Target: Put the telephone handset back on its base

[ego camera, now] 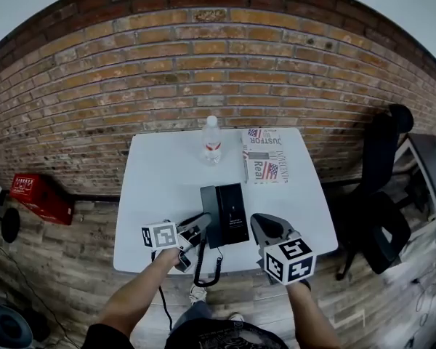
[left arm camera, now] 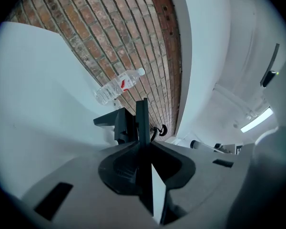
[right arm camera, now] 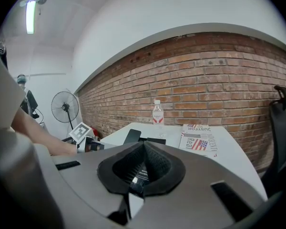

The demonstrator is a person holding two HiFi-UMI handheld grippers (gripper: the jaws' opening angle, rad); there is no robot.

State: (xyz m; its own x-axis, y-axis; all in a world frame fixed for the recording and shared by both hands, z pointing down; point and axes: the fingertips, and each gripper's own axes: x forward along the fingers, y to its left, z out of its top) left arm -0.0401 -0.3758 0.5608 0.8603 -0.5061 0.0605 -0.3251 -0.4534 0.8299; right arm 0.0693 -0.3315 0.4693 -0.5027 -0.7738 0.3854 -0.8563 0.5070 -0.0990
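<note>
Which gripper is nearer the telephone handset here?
Left. The left gripper is clamped on the near end of the handset, along the left edge of the base. The right gripper is apart from it, off the base's right side.

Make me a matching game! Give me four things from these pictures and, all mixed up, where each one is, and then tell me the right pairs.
Things:
1. water bottle
2. newspaper
3. telephone handset
4. red box

Places:
A. on the floor, left of the table
B. held in the jaws of the left gripper
C. standing upright near the table's far edge
D. lying flat on the table, just right of the bottle

Right pairs: 1-C, 2-D, 3-B, 4-A
</note>
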